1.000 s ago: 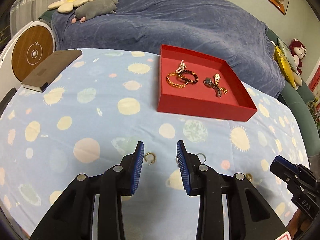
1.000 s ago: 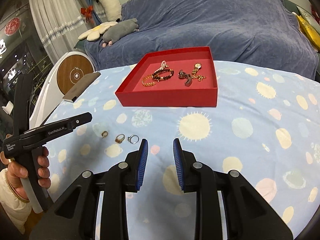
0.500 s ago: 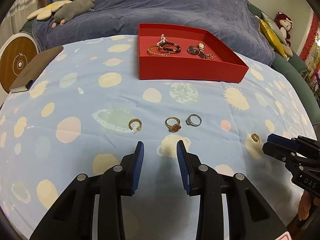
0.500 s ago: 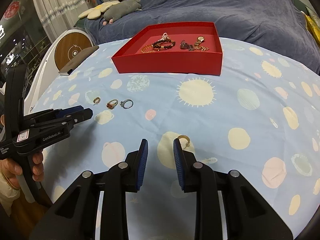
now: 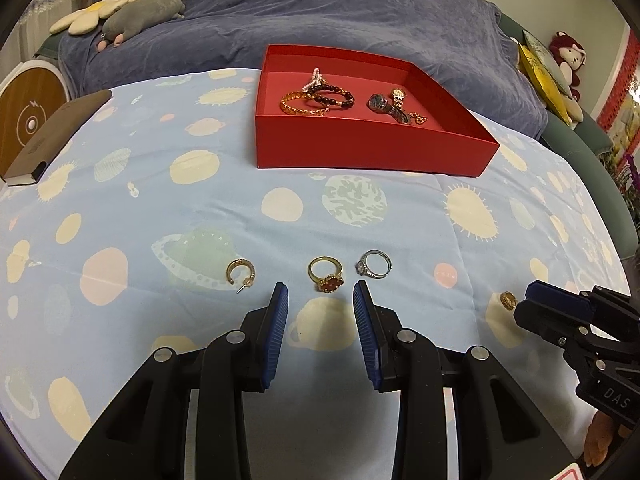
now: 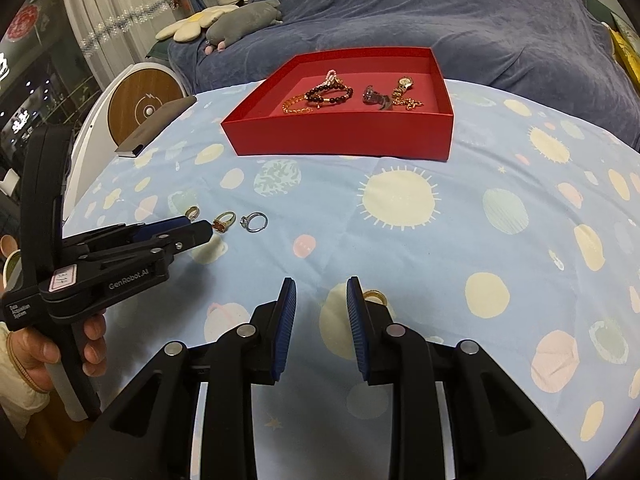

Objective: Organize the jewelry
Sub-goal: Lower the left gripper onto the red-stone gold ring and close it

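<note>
A red tray (image 5: pixel 372 152) holds bracelets (image 5: pixel 316 98) and watches (image 5: pixel 394 105); it also shows in the right wrist view (image 6: pixel 344 140). On the cloth lie a gold hoop earring (image 5: pixel 240 273), a gold ring with a red stone (image 5: pixel 326 274) and a silver ring (image 5: pixel 374 264). My left gripper (image 5: pixel 320 300) is open, just short of the gold ring. Another gold earring (image 6: pixel 374 296) lies just beside the right finger of my open right gripper (image 6: pixel 321 290). The same earring shows in the left wrist view (image 5: pixel 507 300).
A brown notebook (image 5: pixel 52 140) lies at the table's left edge. A round wooden-faced device (image 5: pixel 30 120) stands beyond it. A blue-covered sofa (image 5: pixel 320 12) with plush toys (image 5: pixel 136 14) is behind the table.
Both grippers have moved forward toward the jewelry. The gold ring now lies just ahead of my left fingers, and the gold earring is beside my right finger.
</note>
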A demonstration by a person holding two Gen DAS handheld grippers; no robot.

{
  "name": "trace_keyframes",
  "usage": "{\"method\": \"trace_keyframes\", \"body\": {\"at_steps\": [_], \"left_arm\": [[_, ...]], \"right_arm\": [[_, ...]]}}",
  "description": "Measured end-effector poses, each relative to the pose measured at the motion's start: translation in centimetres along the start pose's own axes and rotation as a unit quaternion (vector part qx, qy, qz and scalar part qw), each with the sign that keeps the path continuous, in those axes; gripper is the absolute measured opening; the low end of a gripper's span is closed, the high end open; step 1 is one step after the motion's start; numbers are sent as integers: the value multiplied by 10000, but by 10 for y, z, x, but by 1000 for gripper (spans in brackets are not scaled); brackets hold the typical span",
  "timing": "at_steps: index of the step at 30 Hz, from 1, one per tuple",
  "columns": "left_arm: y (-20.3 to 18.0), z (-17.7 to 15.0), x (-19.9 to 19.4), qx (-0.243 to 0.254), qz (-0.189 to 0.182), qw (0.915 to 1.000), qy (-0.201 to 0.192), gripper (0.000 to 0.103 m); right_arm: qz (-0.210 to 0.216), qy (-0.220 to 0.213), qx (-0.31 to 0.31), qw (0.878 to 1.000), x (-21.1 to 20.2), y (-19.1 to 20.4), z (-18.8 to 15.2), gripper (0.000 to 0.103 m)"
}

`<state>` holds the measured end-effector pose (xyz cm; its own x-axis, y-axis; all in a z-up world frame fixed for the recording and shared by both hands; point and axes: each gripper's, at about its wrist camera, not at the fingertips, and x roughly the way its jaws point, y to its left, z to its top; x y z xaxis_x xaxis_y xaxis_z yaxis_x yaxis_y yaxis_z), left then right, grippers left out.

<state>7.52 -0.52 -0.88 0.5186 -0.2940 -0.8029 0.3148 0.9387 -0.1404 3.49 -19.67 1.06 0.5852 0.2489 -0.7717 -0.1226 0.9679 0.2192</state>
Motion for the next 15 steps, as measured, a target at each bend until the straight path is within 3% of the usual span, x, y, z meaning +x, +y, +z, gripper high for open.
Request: {"method": "trace_keyframes", "body": {"at_steps": [4,9,15], "left_arm": [[-6,2,10,65,32,10000,20,29],[-10,3,17,156,101,9998,-7,12],[-12,4,13,184,48,9998,-15,12]], "right_arm": [[20,13,12,10000,2,0,1,26],[25,20,20,10000,3,0,1,25],[41,24,-32,10000,10,6,7,26]]}}
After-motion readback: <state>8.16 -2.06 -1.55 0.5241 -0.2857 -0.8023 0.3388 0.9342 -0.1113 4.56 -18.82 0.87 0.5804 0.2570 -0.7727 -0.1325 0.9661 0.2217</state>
